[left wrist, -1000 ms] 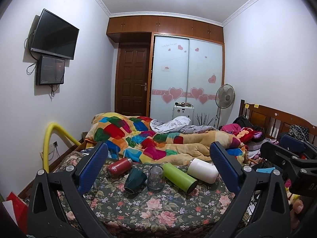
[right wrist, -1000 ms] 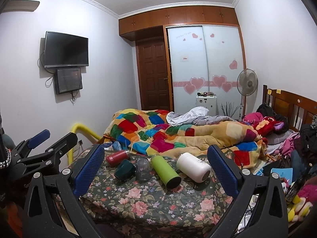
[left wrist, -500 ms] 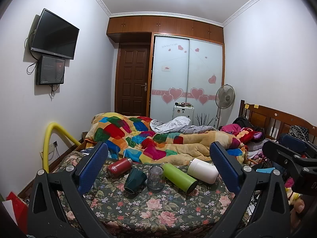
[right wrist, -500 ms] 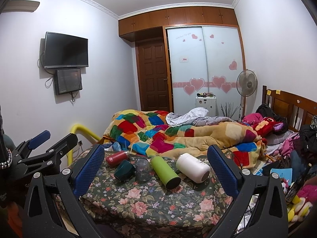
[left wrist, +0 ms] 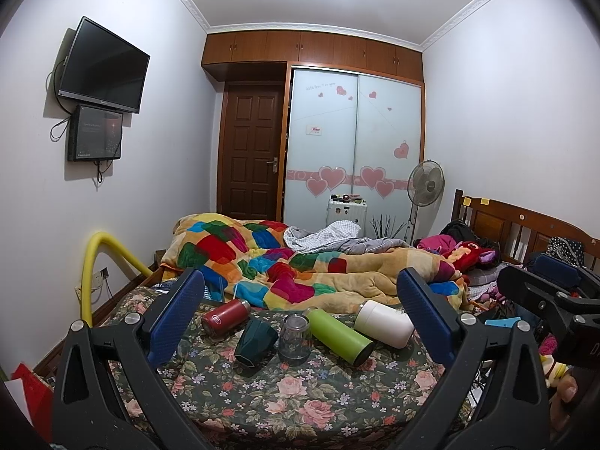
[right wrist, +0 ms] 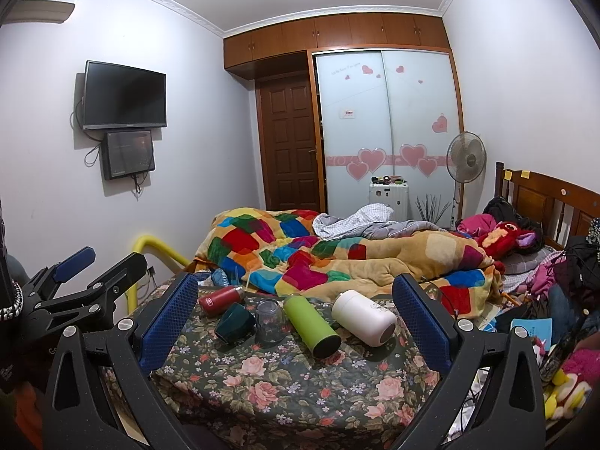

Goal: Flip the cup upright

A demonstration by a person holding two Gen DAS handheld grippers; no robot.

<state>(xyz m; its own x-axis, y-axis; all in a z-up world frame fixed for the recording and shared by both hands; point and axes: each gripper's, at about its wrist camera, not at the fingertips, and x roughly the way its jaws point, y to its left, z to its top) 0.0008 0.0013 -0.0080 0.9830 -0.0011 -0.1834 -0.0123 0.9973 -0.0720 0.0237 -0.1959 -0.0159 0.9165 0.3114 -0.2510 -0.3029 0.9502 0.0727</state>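
Note:
Several cups lie on the floral bed cover (left wrist: 285, 393): a red flask (left wrist: 224, 316), a dark green cup (left wrist: 255, 342) on its side, a clear glass (left wrist: 294, 341) upside down, a green bottle (left wrist: 340, 334) and a white flask (left wrist: 382, 323), both on their sides. They also show in the right wrist view: red flask (right wrist: 220, 300), dark green cup (right wrist: 234, 322), glass (right wrist: 269, 323), green bottle (right wrist: 311, 325), white flask (right wrist: 363, 317). My left gripper (left wrist: 298, 318) is open and empty, held back from the cups. My right gripper (right wrist: 294, 315) is open and empty, likewise back from them.
A patchwork quilt (left wrist: 300, 262) is heaped behind the cups. A yellow padded rail (left wrist: 97, 258) stands at the bed's left. A wooden headboard (left wrist: 525, 228) and piled clothes and toys are at the right. The right gripper's frame (left wrist: 551, 300) shows at the left view's right edge.

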